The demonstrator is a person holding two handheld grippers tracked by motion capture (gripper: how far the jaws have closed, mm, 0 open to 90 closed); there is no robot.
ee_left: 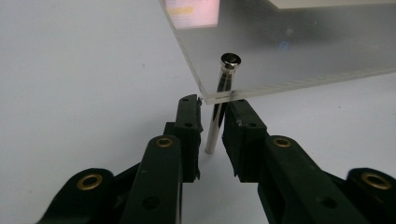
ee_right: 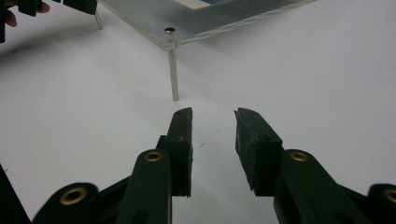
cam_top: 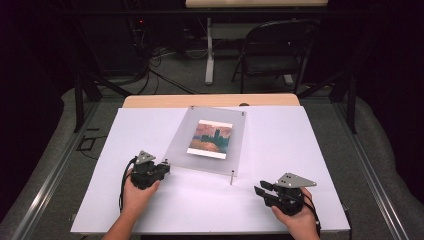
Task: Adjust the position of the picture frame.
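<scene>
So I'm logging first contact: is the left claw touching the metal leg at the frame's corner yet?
Apart. In the left gripper view the metal leg stands between the left claw's jaws with white table showing on both sides of it.

A clear glossy acrylic panel (cam_top: 210, 140) stands on shiny metal pins (ee_left: 219, 105) over matt white board (cam_top: 280, 145).

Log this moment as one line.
left gripper: open around near-left leg | right gripper: open, clear | acrylic frame: standing
</scene>
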